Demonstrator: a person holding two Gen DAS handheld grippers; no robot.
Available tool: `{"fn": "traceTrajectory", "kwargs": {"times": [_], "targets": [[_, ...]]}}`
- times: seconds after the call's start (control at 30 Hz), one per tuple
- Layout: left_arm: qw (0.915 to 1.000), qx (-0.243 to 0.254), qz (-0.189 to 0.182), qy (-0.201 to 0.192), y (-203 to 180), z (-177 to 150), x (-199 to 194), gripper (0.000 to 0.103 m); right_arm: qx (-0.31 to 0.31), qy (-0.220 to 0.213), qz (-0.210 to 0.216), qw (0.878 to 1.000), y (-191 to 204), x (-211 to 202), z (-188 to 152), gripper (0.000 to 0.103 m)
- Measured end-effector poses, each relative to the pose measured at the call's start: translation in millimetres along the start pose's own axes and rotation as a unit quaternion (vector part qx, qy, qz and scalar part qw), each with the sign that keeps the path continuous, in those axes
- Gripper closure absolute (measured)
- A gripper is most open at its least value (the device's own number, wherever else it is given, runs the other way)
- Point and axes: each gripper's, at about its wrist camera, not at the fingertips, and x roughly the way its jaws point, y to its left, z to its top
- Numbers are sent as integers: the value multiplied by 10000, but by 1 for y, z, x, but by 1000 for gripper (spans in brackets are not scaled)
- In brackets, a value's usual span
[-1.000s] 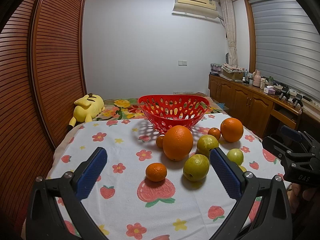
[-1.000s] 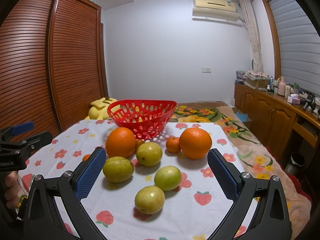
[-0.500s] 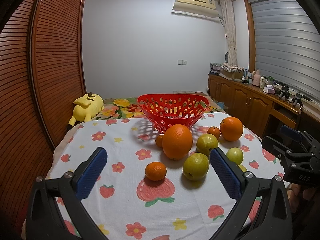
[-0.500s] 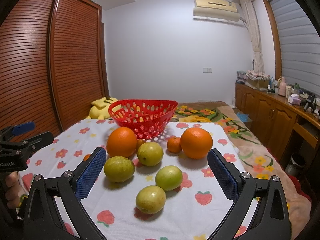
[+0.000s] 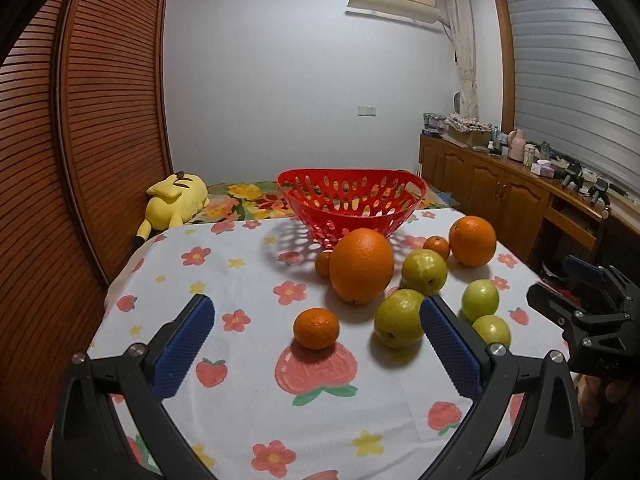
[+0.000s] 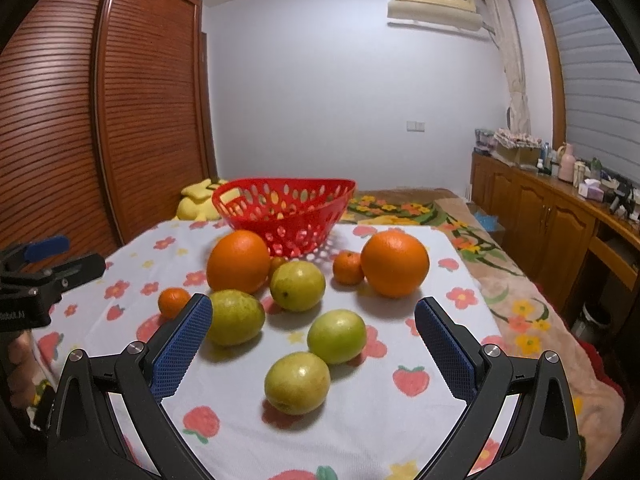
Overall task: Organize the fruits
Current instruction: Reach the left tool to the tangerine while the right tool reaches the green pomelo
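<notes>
The left gripper [image 5: 316, 334] hovered above the near part of the table, its blue-padded fingers [image 5: 182, 346] spread wide with nothing between them. The right gripper [image 6: 314, 334] hung in the same way, jaws wide apart and empty.

On the flowered tablecloth [image 5: 248, 392] the fruit lay loose in a cluster. A red basket [image 5: 352, 204] stood at the far end of the table, and no fruit could be seen inside it. Just in front of the basket sat a large orange [image 5: 362, 266], with a very small orange [image 5: 323, 264] tucked against its left side. A second large orange [image 5: 473, 241] lay to the right, with a small orange [image 5: 437, 246] just beside it. A small mandarin [image 5: 316, 328] lay alone nearer the left gripper, apart from the rest.

Four green fruits were scattered among them: one [image 6: 297, 286] just beside the first large orange, one [image 6: 236, 317] near the right gripper's left finger, and two [image 6: 337, 336] [image 6: 297, 383] close together at the front, between the right gripper's fingers in its view.

Beyond the table, a yellow plush toy [image 5: 174, 204] lay on a bed beside a brown slatted wardrobe [image 5: 100, 128]. A wooden cabinet [image 6: 552, 224] ran along the right wall.
</notes>
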Motion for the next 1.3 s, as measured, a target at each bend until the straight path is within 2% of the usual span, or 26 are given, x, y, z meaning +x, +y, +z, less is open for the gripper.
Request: {"fn": "traceTrajectory", "kwargs": {"times": [0.23, 0.57, 0.73, 1.0, 1.27, 1.3], "targets": [[9996, -119, -76, 227, 13, -7, 17, 0, -12, 291, 73, 9995, -6, 12, -16, 0], [9979, -47, -153, 622, 29, -17, 46, 0, -102, 853, 340, 9957, -5, 39, -36, 3], [9952, 0, -419, 889, 31, -22, 63, 0, -116, 1016, 453, 9937, -4, 47, -41, 10], [9909, 82, -640, 1184, 26, -26, 78, 0, -84, 1177, 565, 9914, -5, 57, -44, 25], [9854, 89, -857, 1469, 23, -29, 93, 6, -134, 1349, 589, 9890, -4, 65, -48, 30], [9846, 68, -883, 1508, 23, -29, 95, 6, -128, 1373, 609, 9886, -4, 66, -49, 34]]}}
